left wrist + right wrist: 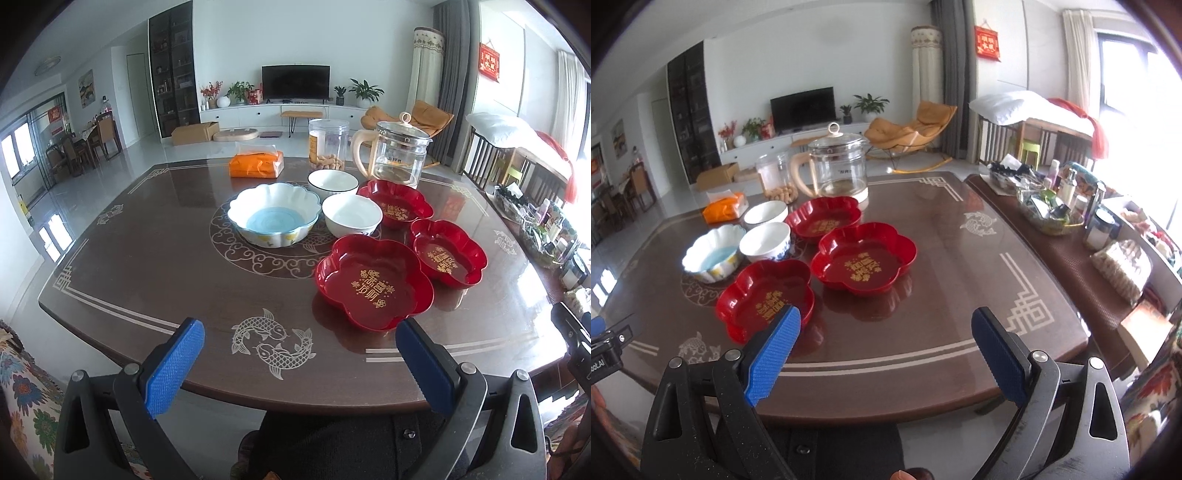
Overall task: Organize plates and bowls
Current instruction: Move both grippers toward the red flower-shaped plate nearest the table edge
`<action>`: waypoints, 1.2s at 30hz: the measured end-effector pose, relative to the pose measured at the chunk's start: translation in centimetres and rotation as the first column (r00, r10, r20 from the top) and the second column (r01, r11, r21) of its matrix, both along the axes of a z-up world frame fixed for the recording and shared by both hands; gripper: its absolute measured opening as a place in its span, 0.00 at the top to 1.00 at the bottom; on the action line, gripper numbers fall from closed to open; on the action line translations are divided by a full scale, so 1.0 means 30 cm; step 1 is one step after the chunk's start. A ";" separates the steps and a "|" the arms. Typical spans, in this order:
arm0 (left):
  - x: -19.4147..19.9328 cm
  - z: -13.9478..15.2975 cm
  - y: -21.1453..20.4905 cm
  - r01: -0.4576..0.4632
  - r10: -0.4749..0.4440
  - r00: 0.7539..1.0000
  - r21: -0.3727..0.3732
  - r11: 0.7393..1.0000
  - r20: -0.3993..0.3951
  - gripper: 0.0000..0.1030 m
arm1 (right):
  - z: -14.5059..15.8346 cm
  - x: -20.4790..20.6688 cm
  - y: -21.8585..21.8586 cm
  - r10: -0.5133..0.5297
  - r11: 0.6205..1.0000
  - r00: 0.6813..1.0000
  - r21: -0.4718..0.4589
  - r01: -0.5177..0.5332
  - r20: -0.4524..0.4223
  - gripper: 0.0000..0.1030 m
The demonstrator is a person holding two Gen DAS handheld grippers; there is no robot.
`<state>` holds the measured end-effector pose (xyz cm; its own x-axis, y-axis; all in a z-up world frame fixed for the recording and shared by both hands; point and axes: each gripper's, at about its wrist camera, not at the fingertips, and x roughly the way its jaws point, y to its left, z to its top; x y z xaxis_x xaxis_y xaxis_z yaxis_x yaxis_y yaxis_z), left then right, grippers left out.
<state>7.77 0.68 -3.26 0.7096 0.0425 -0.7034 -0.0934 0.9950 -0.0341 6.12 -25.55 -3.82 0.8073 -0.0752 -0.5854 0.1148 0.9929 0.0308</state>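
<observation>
Three red flower-shaped plates with gold writing lie on the dark wooden table (147, 266): a near one (373, 282) (764, 297), a right one (448, 253) (864, 258) and a far one (395, 203) (823, 218). A scalloped white bowl with a blue bottom (273, 214) (714, 253) sits at the table's centre. Two plain white bowls (352, 216) (332, 182) (766, 238) (766, 214) stand beside it. My left gripper (299, 332) hangs open above the near edge. My right gripper (886, 325) is open too, its left finger overlapping the near red plate in the view.
A glass kettle (397, 155) (840, 166), a clear jar of snacks (328, 144) (775, 177) and an orange tissue pack (256, 162) (726, 206) stand at the table's far side. A side bench with bottles and a basket (1052, 206) adjoins the right edge.
</observation>
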 end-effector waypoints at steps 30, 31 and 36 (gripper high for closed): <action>0.210 -0.046 0.030 0.087 -0.087 0.995 -0.003 0.996 -0.047 0.00 | 0.044 0.173 0.075 0.180 0.984 0.983 -0.011 -0.180 0.037 0.08; 0.211 -0.035 0.034 0.079 -0.079 0.996 -0.003 0.997 -0.036 0.00 | 0.061 0.165 0.067 0.155 0.988 0.986 -0.032 -0.153 0.069 0.08; 0.207 0.000 0.026 0.065 -0.065 0.998 -0.017 0.998 -0.006 0.00 | 0.075 0.177 0.057 0.098 0.994 0.991 -0.066 -0.092 0.096 0.08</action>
<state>13.98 1.46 -3.27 0.7060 -0.0154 -0.7080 -0.0284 0.9983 -0.0501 11.42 -23.83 -1.55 0.8660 -0.0288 -0.4992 0.0192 0.9995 -0.0244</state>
